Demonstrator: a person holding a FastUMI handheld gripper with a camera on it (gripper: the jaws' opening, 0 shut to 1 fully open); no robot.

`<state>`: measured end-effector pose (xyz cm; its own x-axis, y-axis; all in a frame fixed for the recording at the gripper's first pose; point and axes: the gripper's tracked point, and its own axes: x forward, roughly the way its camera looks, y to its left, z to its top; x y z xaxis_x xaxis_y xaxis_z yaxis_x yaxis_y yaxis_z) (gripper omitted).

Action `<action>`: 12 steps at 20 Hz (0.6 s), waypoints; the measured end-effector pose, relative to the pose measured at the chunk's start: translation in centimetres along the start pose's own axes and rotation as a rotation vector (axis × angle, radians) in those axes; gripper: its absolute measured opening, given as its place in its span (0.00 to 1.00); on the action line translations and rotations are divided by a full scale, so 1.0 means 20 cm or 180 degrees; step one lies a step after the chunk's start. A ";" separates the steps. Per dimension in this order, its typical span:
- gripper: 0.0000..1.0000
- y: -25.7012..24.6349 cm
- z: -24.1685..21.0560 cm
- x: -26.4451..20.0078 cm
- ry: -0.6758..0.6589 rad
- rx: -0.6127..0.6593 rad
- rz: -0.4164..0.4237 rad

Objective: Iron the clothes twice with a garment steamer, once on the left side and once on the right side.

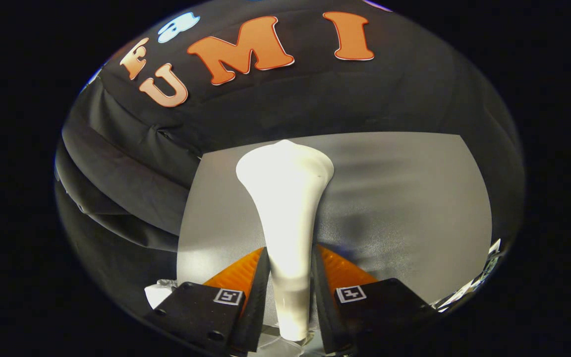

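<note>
hand-held gripper clenched on white garment steamer handle | long axis runs straight ahead | head held over grey cloth

The garment steamer at the centre of the frame is plain glossy white, a shade creamier toward its lower handle. Behind it, across the middle and right, the cloth is smooth pale grey with soft darker bands. The gripper at the bottom centre carries two small black-and-white square markers.
</note>
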<state>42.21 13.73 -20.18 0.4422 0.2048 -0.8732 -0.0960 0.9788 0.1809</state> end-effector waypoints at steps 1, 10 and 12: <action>0.50 -0.01 0.02 0.00 -0.0030 0.0040 -0.0026; 0.40 0.01 0.03 -0.07 -0.0270 0.0069 -0.0018; 0.38 -0.02 0.04 -0.12 -0.0372 0.0144 0.0009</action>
<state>41.95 12.83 -17.84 0.5432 0.2040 -0.8144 -0.0581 0.9768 0.2059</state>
